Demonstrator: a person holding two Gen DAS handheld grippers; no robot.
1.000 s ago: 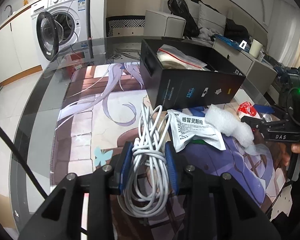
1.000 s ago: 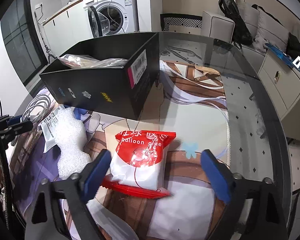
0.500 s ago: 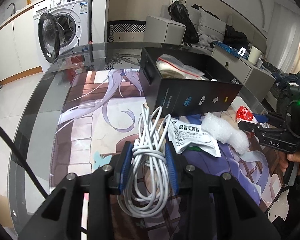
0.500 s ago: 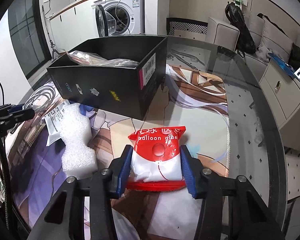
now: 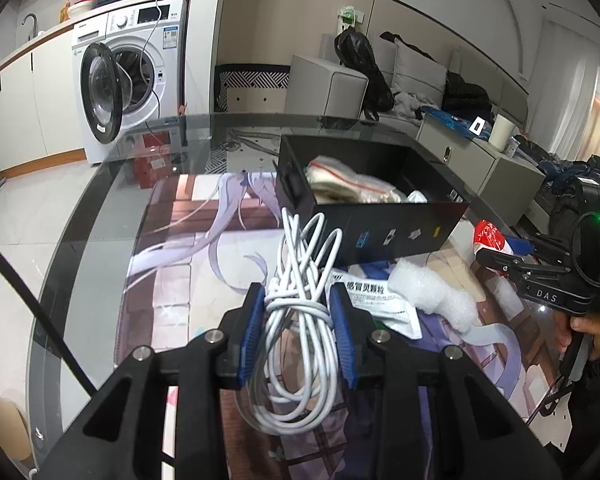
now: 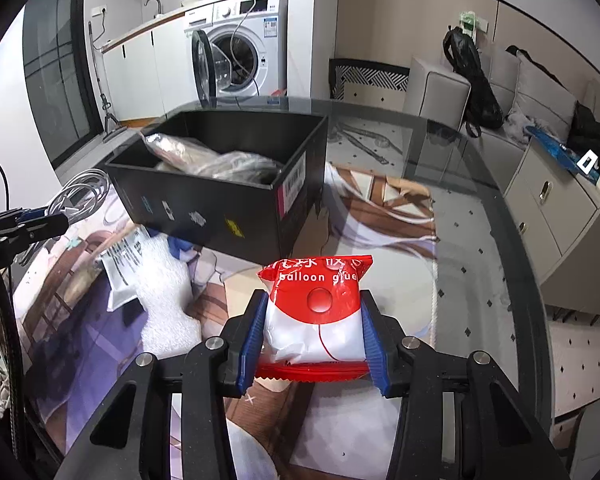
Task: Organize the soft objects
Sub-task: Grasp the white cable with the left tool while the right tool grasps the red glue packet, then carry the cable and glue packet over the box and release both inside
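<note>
The left gripper [image 5: 299, 336] has its blue pads clamped on a bundle of white cable [image 5: 296, 320], gripped at the wrapped waist of the coil. The bundle's long axis runs away from the camera: its loops fan out toward the far black box [image 5: 380, 228], and a larger loop hangs down on the near side, below the pads.

The right gripper [image 6: 314, 338] is closed on a red-and-white packet printed "balloon glue" [image 6: 318, 320]; its jaws have just drawn in from wide apart, with the packet between them, and the pads now press on its two sides. The packet's long axis also points away from the camera, red printed end far, red sealed edge near, and it sits clear of the table mat [image 6: 380, 216].

The box stands on the glass table [image 5: 100, 216] at the far side of the mat, open-topped, with clear plastic bags [image 6: 204, 156] inside. Just in front of it on the mat lie a white sachet with Chinese print [image 5: 374, 304] and a piece of white foam wrap [image 6: 164, 292], touching each other, between the two grippers.
</note>
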